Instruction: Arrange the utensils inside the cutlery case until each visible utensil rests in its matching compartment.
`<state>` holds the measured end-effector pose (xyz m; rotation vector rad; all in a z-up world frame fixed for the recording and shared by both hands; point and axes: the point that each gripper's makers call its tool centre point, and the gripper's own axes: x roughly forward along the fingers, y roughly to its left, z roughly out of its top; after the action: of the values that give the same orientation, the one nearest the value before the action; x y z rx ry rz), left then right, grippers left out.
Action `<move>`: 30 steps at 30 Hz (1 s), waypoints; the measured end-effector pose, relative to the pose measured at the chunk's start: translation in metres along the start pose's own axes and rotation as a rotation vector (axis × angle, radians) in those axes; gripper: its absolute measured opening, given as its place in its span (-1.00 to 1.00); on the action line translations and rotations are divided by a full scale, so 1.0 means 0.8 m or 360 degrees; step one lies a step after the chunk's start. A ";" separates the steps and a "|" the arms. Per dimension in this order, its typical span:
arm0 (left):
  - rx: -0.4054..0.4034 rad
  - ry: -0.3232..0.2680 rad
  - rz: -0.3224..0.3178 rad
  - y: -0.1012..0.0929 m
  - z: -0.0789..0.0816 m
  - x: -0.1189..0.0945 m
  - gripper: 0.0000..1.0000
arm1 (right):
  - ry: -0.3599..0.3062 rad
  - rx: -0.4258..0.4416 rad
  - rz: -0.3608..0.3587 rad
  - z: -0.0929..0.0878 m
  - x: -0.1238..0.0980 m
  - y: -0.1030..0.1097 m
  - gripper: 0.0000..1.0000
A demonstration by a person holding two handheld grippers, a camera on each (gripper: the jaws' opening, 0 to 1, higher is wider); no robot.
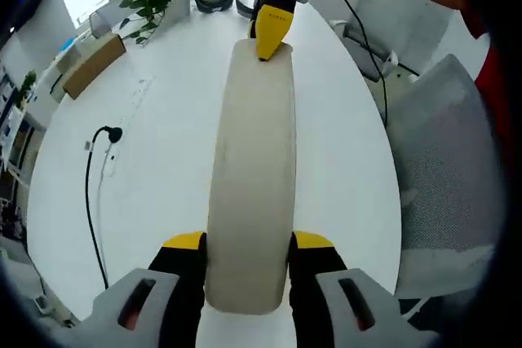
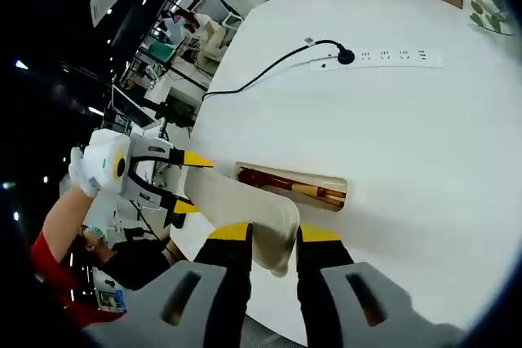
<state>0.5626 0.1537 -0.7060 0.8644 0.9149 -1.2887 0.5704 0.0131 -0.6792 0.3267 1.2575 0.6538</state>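
Both the left gripper [image 1: 246, 260] and right gripper [image 2: 273, 242] clasp the case lid [image 1: 251, 177] aloft; utensils [image 2: 289, 185] lie in the open cutlery case [image 2: 291, 187], sorting apparently unfinished.

The left gripper view looks close along a long cream plastic case lid [image 1: 251, 177] toward the opposite claw [image 1: 269, 46] above the round white counter [image 1: 155, 169]. The right gripper view faces back from the lid's other end [image 2: 245, 209], rolled sideways. Both views share the lid, the counter and a black power cable [image 1: 91, 193].
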 end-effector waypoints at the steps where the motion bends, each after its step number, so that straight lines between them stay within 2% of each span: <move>1: 0.0019 0.0034 -0.0008 0.001 -0.003 0.004 -0.19 | 0.0048 0.0056 0.0004 0.003 0.005 -0.009 -0.63; 2: 0.0070 0.0107 -0.0009 0.004 -0.010 0.009 -0.19 | 0.0060 0.0092 0.0009 0.002 0.008 -0.009 -0.64; 3: 0.0087 0.0139 -0.0002 0.006 -0.012 0.014 -0.19 | 0.0045 0.0066 0.0011 0.003 0.012 -0.014 -0.65; 6: 0.0066 0.0173 -0.0032 0.008 -0.013 0.031 -0.19 | 0.0049 0.0111 -0.0027 0.008 0.026 -0.034 -0.63; 9: 0.0065 0.0220 -0.0056 0.008 -0.018 0.041 -0.19 | 0.0069 0.0148 -0.0014 0.003 0.034 -0.039 -0.64; 12: 0.0050 0.0238 -0.0065 0.008 -0.023 0.050 -0.19 | 0.0070 0.0144 -0.0017 0.009 0.041 -0.049 -0.64; 15: 0.0078 0.0253 -0.0043 0.012 -0.027 0.058 -0.19 | 0.0072 0.0189 0.0001 0.010 0.050 -0.059 -0.65; 17: 0.0036 0.0284 -0.0079 0.008 -0.032 0.066 -0.19 | 0.0028 0.0235 0.0008 0.011 0.057 -0.064 -0.65; 19: 0.0058 0.0304 -0.0074 0.009 -0.037 0.073 -0.19 | -0.0001 0.0276 0.0024 0.006 0.064 -0.066 -0.67; 21: 0.0096 0.0363 -0.0036 0.018 -0.048 0.077 -0.19 | -0.0087 0.0413 0.0124 0.007 0.069 -0.056 -0.72; 22: 0.0099 0.0362 -0.0035 0.019 -0.049 0.078 -0.19 | -0.0109 0.0455 0.0150 0.007 0.069 -0.056 -0.73; 30: 0.0100 0.0341 -0.0037 0.023 -0.048 0.091 -0.19 | -0.0131 0.0411 0.0101 0.003 0.072 -0.066 -0.75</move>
<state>0.5822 0.1615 -0.7877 1.0586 1.0595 -1.2667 0.5967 0.0081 -0.7526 0.6033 1.2578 0.5265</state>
